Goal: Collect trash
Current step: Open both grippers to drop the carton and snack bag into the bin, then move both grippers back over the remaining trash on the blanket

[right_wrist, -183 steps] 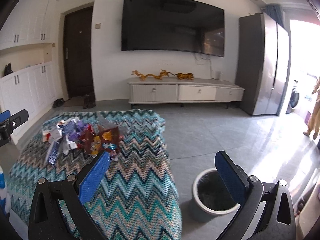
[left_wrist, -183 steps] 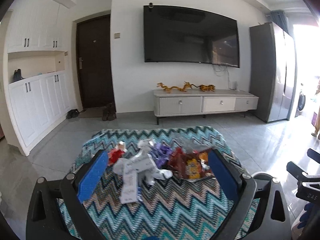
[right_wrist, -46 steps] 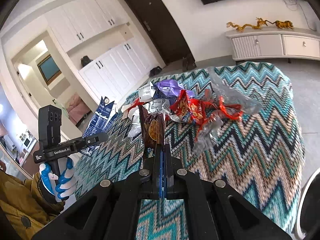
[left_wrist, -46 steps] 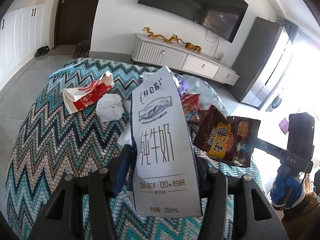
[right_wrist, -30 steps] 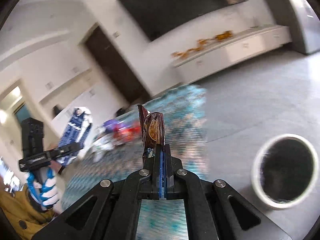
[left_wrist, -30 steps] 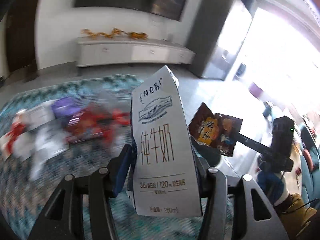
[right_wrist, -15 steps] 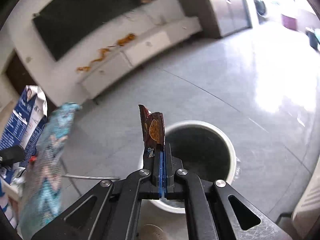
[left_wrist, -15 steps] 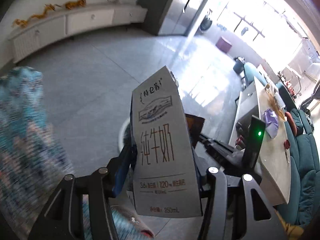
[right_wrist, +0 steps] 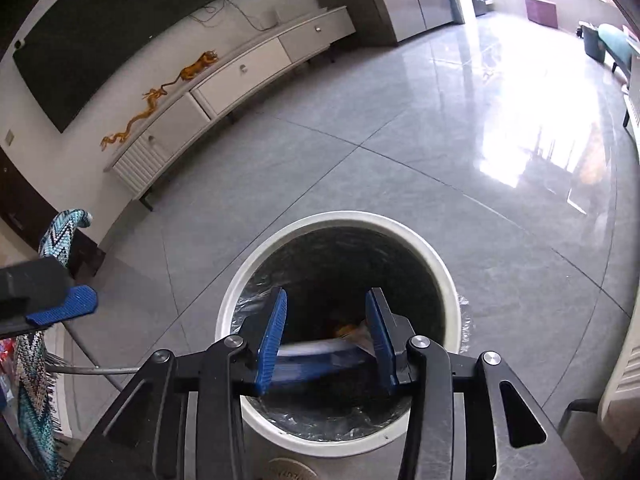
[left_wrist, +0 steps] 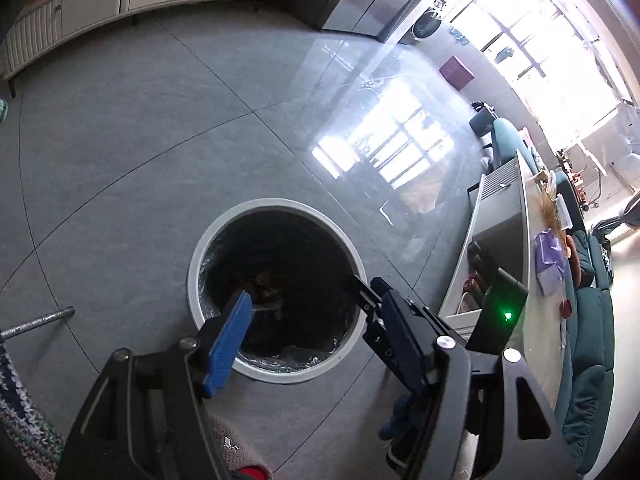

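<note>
Your left gripper (left_wrist: 308, 316) and right gripper (right_wrist: 326, 334) hover over the bin (right_wrist: 436, 264); both jaws are opening, nothing pinched. Trash (left_wrist: 266, 286) lies inside.

Left gripper (left_wrist: 308, 328): black plastic frame, triangular cut-outs in side plates, silver round screw heads at pivots. Fingers (left_wrist: 228, 340) faced with ribbed blue pads. Right gripper (right_wrist: 326, 334): same black frame, four silver screws across linkage, blue textured pads on both fingers (right_wrist: 272, 336). Seen from left wrist view, right unit's black housing carries lit green lamp; blue glove partly visible below it.
</note>
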